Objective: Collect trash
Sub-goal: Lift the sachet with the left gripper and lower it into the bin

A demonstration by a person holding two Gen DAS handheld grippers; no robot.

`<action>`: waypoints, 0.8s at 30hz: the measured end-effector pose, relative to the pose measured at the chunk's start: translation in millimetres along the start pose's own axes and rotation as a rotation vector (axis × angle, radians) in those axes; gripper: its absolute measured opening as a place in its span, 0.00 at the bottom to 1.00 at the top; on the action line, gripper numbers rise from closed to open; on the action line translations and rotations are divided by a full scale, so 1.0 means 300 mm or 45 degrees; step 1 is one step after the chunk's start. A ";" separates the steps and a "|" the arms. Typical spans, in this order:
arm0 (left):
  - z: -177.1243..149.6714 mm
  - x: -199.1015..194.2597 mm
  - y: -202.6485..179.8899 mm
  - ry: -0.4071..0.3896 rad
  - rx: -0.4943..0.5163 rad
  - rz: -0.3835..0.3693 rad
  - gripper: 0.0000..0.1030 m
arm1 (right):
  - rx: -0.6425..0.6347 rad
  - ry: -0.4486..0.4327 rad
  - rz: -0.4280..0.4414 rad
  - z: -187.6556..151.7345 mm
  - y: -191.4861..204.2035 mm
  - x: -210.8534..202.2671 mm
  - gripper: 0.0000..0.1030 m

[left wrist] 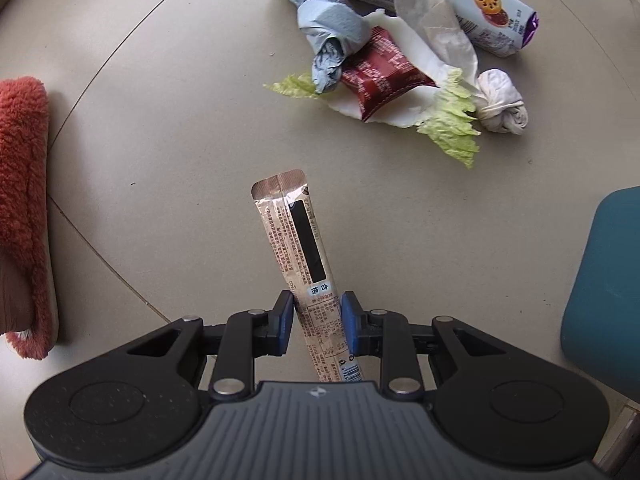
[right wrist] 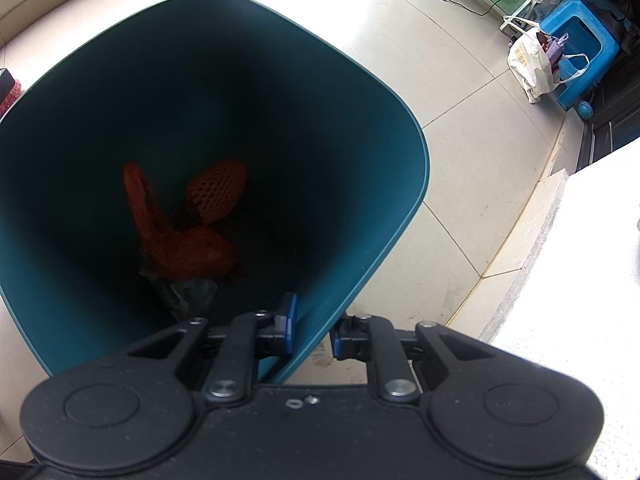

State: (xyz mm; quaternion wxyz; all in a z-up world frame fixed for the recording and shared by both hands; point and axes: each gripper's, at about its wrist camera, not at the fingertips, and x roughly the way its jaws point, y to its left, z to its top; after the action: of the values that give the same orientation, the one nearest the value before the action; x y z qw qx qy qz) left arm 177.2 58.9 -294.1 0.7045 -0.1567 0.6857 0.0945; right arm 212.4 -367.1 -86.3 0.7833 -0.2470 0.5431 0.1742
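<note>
Trash of several kinds is observed on the pale tiled floor. One item, a long silvery stick wrapper, stands lengthwise between the blue pads of the left gripper; the jaws are narrowed onto it, both pads pressing its lower section, and its sealed end projects well beyond the fingertips, away from the camera. No earlier picture is available, so nothing is recorded on jaw motion. Beyond the wrapper, well apart from it, lies a loose heap: a crumpled blue paper towel, a dark red snack packet resting on a cabbage leaf, a white paper wad just beside the leaf, and a long white biscuit tube at the far edge. A red fleecy slipper lies at the left border of the left wrist view. A teal bin appears in both views; in the right wrist view the right gripper has its jaws closed narrowly on the bin's near rim, one pad inside the wall and one outside. At the bottom of the bin lie an orange plastic bag and an orange foam net, touching. A white carrier bag leans against a blue stool far across the floor.
</note>
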 end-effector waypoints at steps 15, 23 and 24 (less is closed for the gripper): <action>0.030 -0.430 -0.312 -0.156 0.401 -0.015 0.24 | 0.001 0.001 -0.003 -0.002 -0.001 -0.003 0.15; -0.004 -0.761 -0.490 -0.282 0.625 -0.082 0.24 | 0.001 -0.002 -0.005 -0.005 0.005 -0.002 0.15; -0.017 -0.806 -0.514 -0.303 0.652 -0.091 0.24 | 0.005 -0.004 -0.002 -0.005 0.003 -0.002 0.15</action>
State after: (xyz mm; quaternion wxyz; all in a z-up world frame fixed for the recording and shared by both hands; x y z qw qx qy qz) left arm 215.9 -67.1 -39.4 0.7996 0.0146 0.5937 -0.0890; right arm 210.6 -367.3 -86.4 0.7849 -0.2456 0.5420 0.1729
